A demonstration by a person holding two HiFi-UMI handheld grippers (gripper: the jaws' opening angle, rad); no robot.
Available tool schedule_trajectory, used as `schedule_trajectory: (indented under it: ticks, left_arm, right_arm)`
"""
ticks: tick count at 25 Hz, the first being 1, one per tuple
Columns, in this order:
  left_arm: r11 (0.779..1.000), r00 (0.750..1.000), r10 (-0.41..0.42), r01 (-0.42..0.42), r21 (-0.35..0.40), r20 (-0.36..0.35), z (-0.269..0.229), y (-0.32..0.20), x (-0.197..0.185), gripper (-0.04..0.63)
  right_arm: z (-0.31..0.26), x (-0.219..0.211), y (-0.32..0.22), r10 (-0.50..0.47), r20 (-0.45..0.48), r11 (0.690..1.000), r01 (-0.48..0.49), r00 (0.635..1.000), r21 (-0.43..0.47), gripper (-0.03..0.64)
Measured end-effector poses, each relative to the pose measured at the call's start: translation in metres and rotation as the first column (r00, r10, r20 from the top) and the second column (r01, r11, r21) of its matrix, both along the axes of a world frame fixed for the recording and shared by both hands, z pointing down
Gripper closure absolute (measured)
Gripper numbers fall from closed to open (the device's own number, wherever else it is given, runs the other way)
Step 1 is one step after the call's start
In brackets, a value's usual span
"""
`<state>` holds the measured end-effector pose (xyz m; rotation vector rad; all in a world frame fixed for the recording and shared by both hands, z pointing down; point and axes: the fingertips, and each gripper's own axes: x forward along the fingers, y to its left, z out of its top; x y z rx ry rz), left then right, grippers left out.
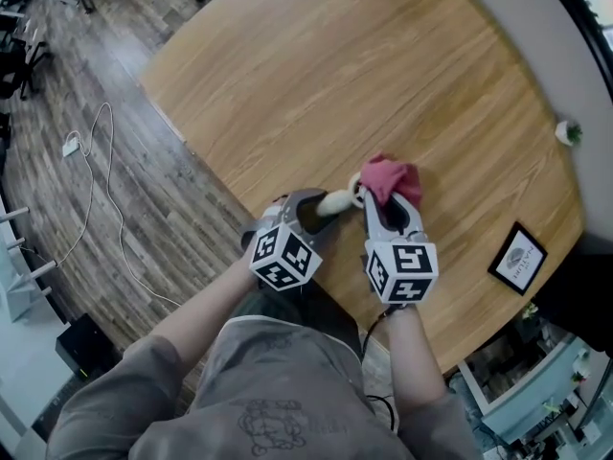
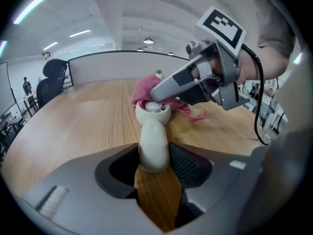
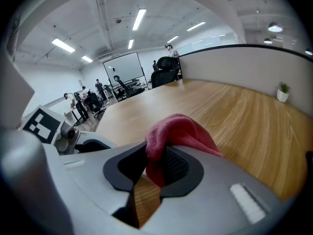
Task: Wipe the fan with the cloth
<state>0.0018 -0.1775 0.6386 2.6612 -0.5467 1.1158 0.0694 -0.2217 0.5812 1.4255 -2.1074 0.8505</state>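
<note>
As seen from the head view, with 12 o'clock taken as the far side of the round wooden table [image 1: 383, 65], a white plug and cable [image 1: 72, 146] are noted on the plank floor at the table's 9 o'clock. Both grippers are found over the table's near edge, at about 6 o'clock. The left gripper [image 2: 154, 160] is held on the 9 o'clock side of the pair and is angled down toward the tabletop. Its jaws are set fairly wide and are closed on the rounded cream handle of the fan [image 2: 154, 141], the butt of which is seated between the two pads. The handle is directed away from the left gripper toward 2 o'clock, and the head [image 2: 152, 110] is carried at its far end. Whether the butt is in contact with the wood cannot be determined. The right gripper [image 3: 155, 168] is held on the 3 o'clock side, and one of its jaw tips is laid across the top of the head. Its jaws are nearly together and are clamped on a fold of the pink cloth [image 3: 178, 131], which is bunched over the jaw tips and is placed against the head at its 1 o'clock side. A black-framed card [image 1: 518, 257] is recorded flat on the table at 4 o'clock, well apart from the grippers, and a small potted plant [image 1: 569, 132] is recorded at the rim at 3 o'clock.
</note>
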Motion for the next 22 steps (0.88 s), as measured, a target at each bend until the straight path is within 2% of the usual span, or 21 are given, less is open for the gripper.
schedule_trajectory:
  ticks: [2,6,11,16,22]
  left_arm:
    - [1.0,1.0,-0.002,0.002,-0.001,0.0,0.0,0.0,0.0,0.399]
    - [1.0,1.0,0.002,-0.002,0.003,-0.002,0.0,0.001,-0.001,0.399]
    - [1.0,1.0,0.005,-0.005,-0.017,-0.005,0.0,0.002,-0.001,0.399]
    - [1.0,1.0,0.017,-0.017,-0.006,-0.002,0.001,0.003,-0.002,0.399]
    - [0.999,1.0,0.03,-0.03,-0.022,-0.006,0.001,0.002,0.0,0.399]
  right_arm:
    - [0.001,-0.01,0.001,-0.023,-0.029,1.0,0.023,0.999,0.006,0.535]
    - [0.003,-0.039,0.011,-0.097,0.036,0.995,0.097,0.995,-0.013,0.535]
    - [0.001,-0.052,0.019,-0.138,0.059,0.99,0.139,0.989,-0.011,0.535]
    - [0.012,-0.082,0.047,-0.285,0.128,0.953,0.295,0.95,-0.069,0.538]
    - [0.011,-0.057,0.045,-0.3,0.067,0.949,0.305,0.951,-0.075,0.535]
